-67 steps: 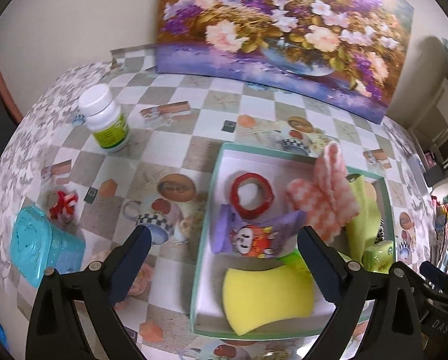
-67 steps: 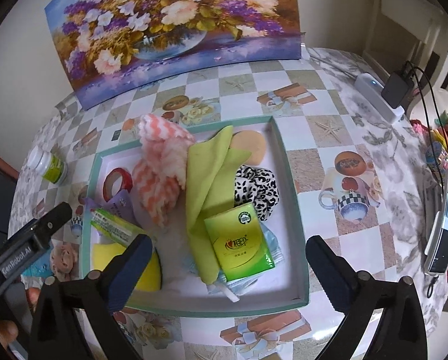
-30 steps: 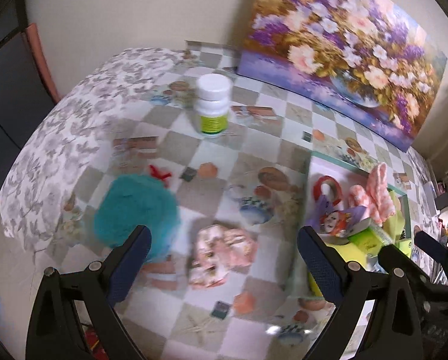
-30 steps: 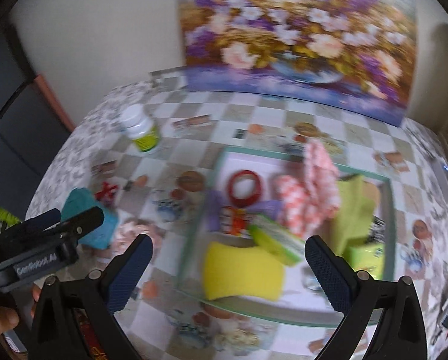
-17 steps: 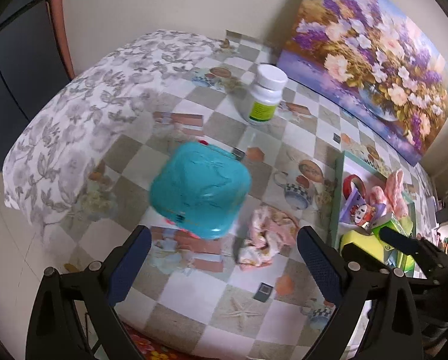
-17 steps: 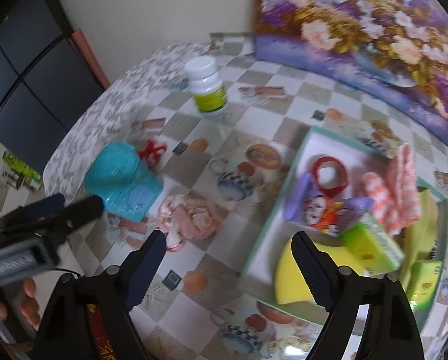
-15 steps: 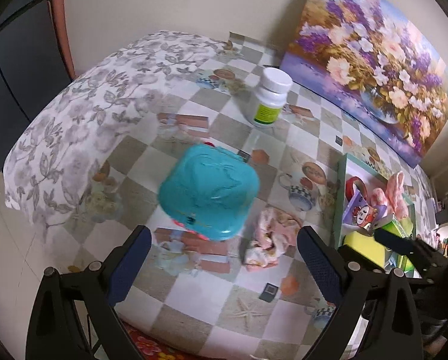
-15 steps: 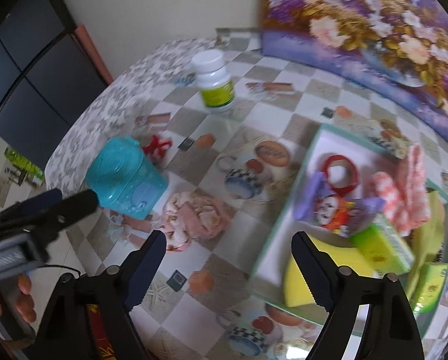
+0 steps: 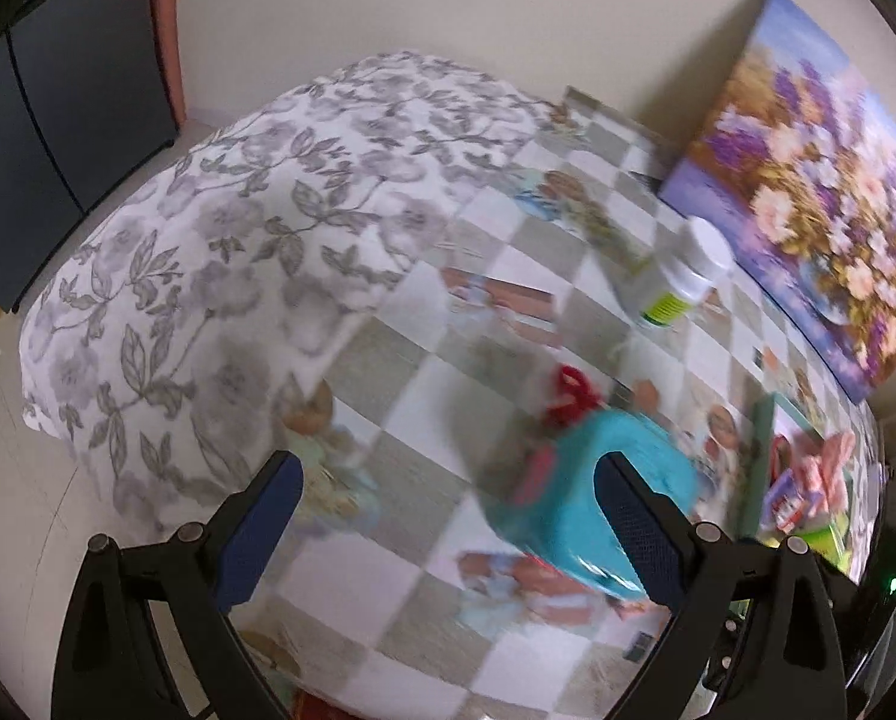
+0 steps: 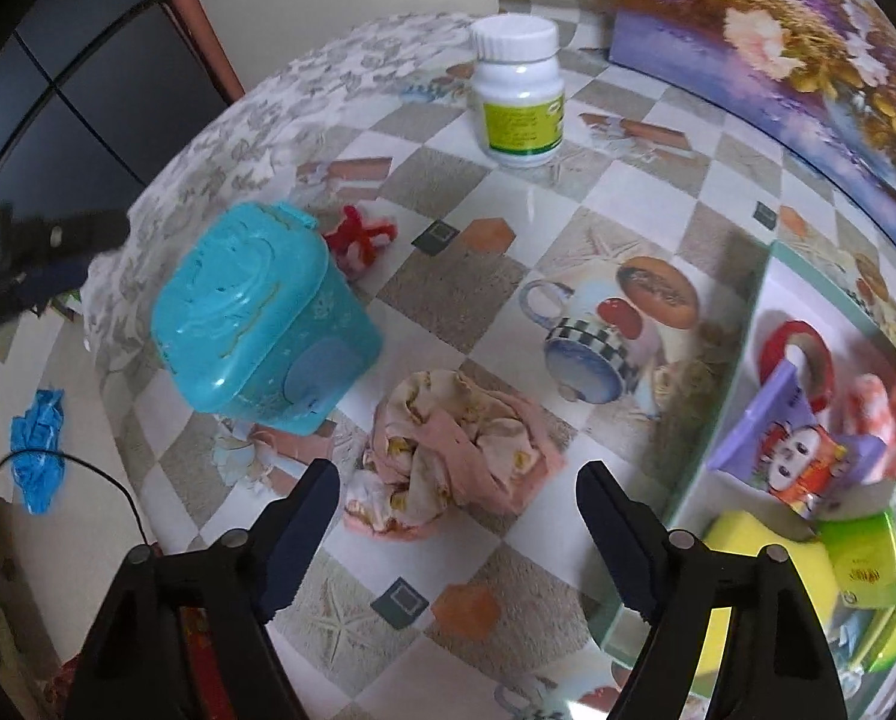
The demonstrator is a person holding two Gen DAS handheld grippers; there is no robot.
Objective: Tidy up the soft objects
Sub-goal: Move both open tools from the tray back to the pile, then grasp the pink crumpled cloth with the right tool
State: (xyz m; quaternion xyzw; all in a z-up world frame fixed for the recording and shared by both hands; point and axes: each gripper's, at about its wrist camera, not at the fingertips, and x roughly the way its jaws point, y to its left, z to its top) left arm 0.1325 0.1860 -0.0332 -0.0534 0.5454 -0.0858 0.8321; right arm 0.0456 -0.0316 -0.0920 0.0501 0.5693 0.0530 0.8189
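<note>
A crumpled pink floral cloth [image 10: 460, 426] lies on the checked tablecloth, left of the teal-rimmed tray [image 10: 742, 348]. My right gripper [image 10: 457, 480] points down just over its near edge. The jaws are closing, with the cloth's near part between the fingertips and the pads not touching it. The tray holds a red tape ring [image 10: 796, 354], a purple packet [image 10: 790, 444], a yellow sponge [image 10: 766, 558] and a green tissue pack [image 10: 868, 552]. My left gripper [image 9: 448, 468] stands open and empty over the table's left side, in a blurred view.
A teal lidded box [image 10: 261, 318] stands left of the cloth, a small red item [image 10: 357, 234] behind it. A white pill bottle [image 10: 520, 96] and a flower painting [image 10: 778, 30] are farther back. The table edge drops off at the left; a blue item [image 10: 39, 450] lies on the floor.
Both grippers swung left, away from the tray. The right one came down over the pink cloth and its jaws narrowed. The left one passed the teal box towards the table's left edge.
</note>
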